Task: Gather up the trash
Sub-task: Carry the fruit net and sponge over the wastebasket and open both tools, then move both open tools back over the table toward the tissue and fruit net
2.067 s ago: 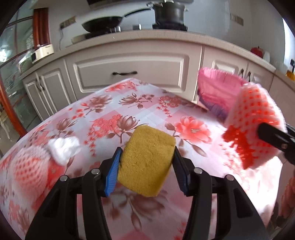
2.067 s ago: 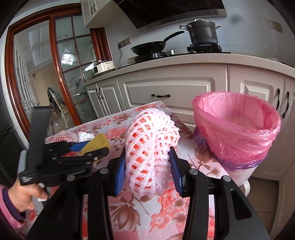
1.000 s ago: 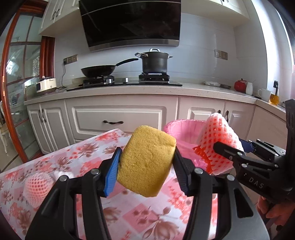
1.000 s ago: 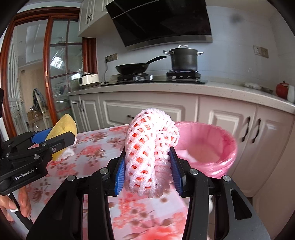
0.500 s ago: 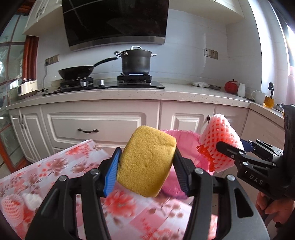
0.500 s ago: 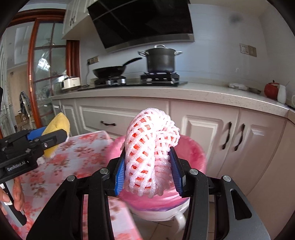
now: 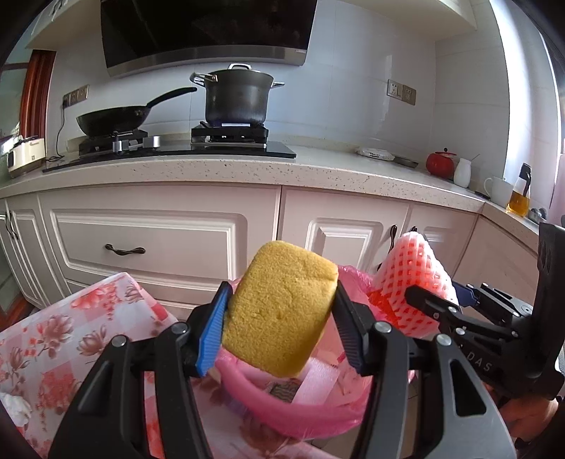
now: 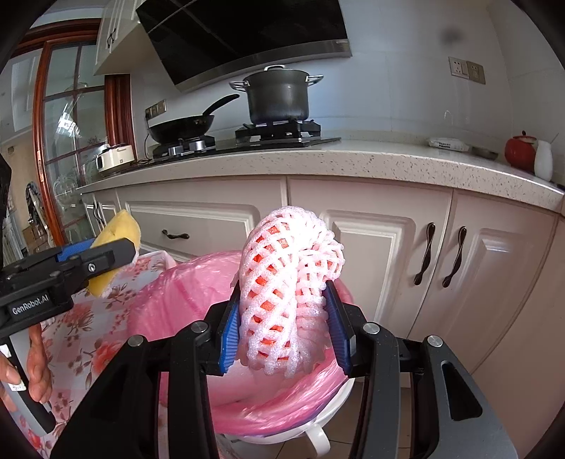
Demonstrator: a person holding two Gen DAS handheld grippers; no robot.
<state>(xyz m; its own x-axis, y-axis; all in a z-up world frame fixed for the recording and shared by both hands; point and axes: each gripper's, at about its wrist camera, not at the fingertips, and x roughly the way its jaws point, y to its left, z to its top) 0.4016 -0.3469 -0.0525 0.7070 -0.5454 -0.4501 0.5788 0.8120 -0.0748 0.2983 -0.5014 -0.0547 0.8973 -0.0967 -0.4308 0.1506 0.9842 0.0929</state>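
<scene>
Both wrist views look closely over the pink-lined bin, facing the counter.

a speckled stone counter runs across cream panelled cabinets with dark handles. at 12 o'clock a black range hood hangs on the white tiled wall. a wood-framed glass door stands at 9 o'clock. daylight enters from 3 o'clock.

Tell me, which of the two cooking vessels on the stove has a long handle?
The black frying pan, on the left burner. One long handle sticks out sideways; the tall pot beside it has only short side handles.
</scene>
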